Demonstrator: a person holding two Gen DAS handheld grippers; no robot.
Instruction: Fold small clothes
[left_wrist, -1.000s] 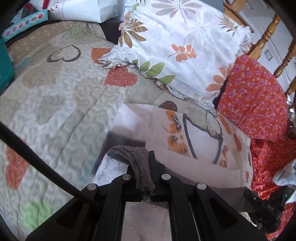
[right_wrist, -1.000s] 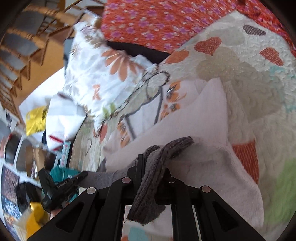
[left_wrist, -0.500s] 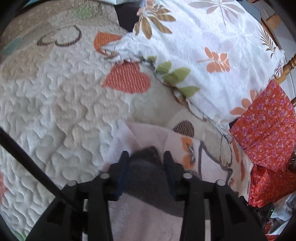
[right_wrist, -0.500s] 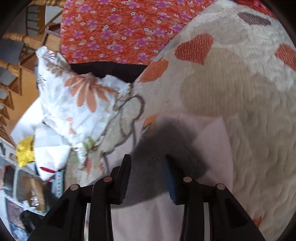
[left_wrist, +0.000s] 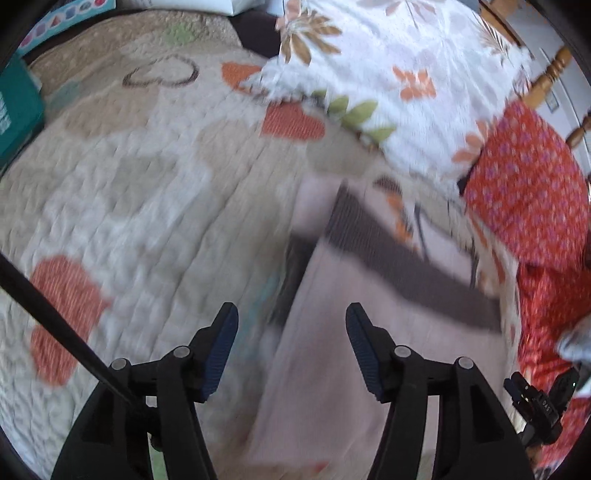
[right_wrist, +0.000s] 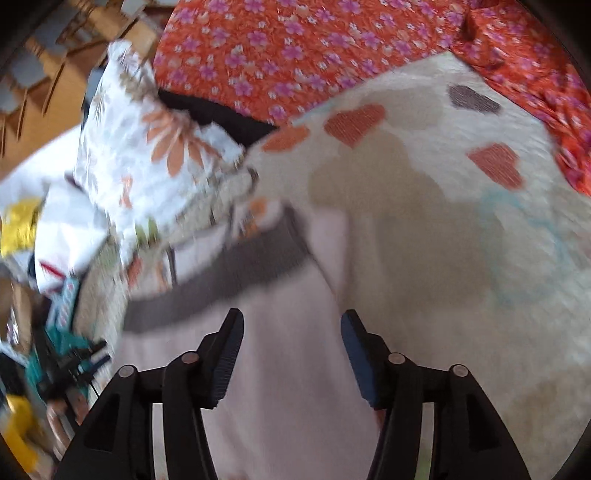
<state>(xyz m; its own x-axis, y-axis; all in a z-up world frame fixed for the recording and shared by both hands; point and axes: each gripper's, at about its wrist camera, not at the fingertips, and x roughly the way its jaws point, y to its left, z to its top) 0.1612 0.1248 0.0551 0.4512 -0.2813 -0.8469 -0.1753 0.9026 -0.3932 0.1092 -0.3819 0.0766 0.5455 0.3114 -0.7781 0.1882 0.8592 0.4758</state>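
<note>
Both pairs of fingers stand apart with nothing between them. The left gripper and the right gripper have just been opening, and the dark band they pinched a second ago now lies free on the bed.

Just beyond the fingers lies the garment, a small pale pink piece spread flat on the quilt, its grey ribbed band running across the far edge. In the right view the same band crosses just ahead of the fingertips.

It looks light, soft and limp, so it should crease wherever it is laid. The ribbed band seems the thicker, firmer hold; a side edge or corner looks best for the next fold. The flowered pillow and red cloth sit close behind.
</note>
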